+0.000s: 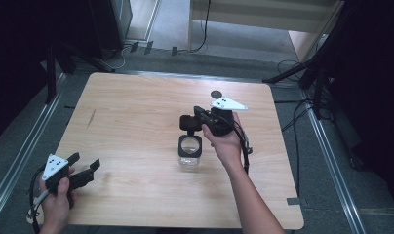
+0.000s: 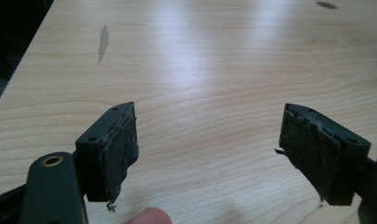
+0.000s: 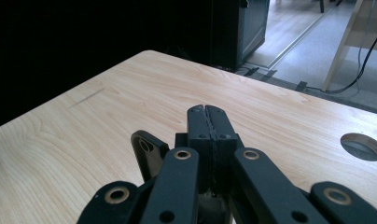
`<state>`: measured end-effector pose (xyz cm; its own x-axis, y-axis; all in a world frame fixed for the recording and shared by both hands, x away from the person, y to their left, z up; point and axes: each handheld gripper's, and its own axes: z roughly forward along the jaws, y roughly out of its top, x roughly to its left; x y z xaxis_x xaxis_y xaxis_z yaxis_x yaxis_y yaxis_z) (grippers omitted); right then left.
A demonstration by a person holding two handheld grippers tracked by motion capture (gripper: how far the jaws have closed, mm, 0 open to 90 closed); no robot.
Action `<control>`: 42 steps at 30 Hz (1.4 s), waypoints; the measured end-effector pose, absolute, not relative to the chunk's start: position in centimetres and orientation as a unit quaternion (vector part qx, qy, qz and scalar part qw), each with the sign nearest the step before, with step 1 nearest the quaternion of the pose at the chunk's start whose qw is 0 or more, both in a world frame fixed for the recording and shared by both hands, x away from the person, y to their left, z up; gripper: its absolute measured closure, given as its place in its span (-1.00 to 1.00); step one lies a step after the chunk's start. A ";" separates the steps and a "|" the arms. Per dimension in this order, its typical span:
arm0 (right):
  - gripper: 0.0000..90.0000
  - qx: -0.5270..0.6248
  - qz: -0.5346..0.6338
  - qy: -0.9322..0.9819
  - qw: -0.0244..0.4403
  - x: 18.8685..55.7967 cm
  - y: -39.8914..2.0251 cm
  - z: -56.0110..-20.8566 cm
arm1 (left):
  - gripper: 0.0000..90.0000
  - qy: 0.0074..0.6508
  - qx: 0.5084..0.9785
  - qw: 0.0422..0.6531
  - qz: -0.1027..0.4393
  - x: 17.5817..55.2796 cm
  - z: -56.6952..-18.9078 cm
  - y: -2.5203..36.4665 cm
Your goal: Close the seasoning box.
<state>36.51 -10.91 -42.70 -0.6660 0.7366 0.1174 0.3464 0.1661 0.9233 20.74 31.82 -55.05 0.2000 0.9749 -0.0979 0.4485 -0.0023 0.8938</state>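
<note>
A small clear jar point(image 1: 189, 152) with a black square rim stands near the middle of the wooden table point(image 1: 136, 126). My right gripper point(image 1: 187, 122) hovers just behind and above the jar, pointing left. Its jaws are shut, pad against pad, with nothing between them. In the right gripper view the same gripper point(image 3: 208, 114) shows its pads pressed together, and a black rim edge of the jar point(image 3: 147, 156) peeks out below left. My left gripper point(image 1: 86, 166) rests at the table's near left corner. It is open and holds nothing, seen as the gripper point(image 2: 207, 144) over bare wood.
A round cable hole point(image 1: 215, 94) sits at the back of the table, behind the right hand. A dark streak point(image 1: 91, 118) marks the wood at the left. Metal floor rails point(image 1: 24, 151) run along both sides of the table, and cables lie on the floor at the right.
</note>
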 end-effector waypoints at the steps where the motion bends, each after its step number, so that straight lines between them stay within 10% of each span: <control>1: 1.00 0.365 0.535 0.739 0.184 36.3 -10.9 -42.8 | -0.58 0.556 0.642 0.428 0.309 20.8 -55.1 31.6; 42: 0.96 0.343 0.534 0.732 0.246 28.2 -12.2 -49.2 | -0.59 0.567 0.637 0.418 0.313 20.9 -55.1 31.6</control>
